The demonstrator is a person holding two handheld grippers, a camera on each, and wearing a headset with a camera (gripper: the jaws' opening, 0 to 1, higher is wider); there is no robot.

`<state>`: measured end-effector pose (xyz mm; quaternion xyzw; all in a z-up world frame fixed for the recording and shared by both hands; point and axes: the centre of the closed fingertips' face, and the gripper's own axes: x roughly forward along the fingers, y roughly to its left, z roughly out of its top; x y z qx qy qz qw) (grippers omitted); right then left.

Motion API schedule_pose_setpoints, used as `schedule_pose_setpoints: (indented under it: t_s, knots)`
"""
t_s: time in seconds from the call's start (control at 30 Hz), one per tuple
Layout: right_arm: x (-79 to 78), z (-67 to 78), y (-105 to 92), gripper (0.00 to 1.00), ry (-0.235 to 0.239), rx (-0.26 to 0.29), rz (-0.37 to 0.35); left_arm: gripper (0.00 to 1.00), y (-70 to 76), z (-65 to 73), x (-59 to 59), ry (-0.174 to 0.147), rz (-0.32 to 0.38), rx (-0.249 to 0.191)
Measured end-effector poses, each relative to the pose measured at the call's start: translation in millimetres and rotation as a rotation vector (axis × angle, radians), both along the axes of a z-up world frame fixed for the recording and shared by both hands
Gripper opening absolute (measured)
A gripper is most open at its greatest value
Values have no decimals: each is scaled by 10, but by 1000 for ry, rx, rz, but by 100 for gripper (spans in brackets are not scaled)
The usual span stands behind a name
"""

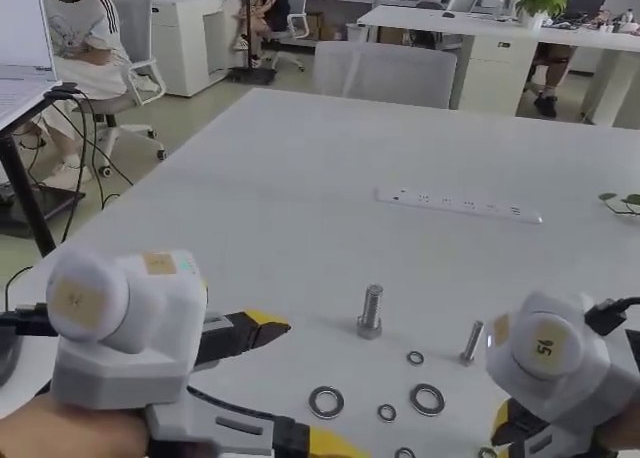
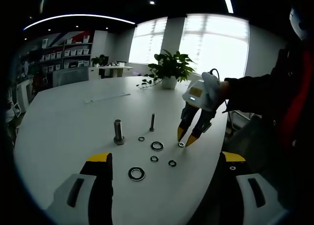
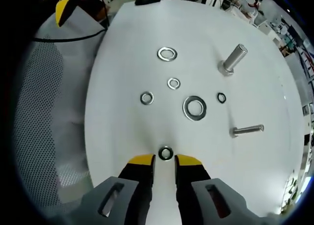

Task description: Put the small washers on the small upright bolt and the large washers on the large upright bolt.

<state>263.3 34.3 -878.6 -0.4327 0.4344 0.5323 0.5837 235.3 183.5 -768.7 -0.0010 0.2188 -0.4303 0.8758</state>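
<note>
Right gripper (image 3: 165,162), small washer (image 3: 165,153) between tips

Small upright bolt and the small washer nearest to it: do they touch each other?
Apart. The head view shows a strip of bare table between the small upright bolt and that small washer.

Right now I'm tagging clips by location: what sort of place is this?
Most likely an open-plan office: a big white table with a power strip, an office chair behind it, and a potted plant.
</note>
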Motion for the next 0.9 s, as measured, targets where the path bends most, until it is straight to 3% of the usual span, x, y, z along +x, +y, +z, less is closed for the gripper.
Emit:
schedule_pose_setpoints:
  t_s: [0.4, 0.9]
  knots:
    - [21, -4, 37, 15, 10, -23, 24, 90, -1, 17, 10, -1, 5, -6]
    - [48, -6, 25, 17, 36, -18, -14, 89, -1, 32, 29, -7, 8, -9]
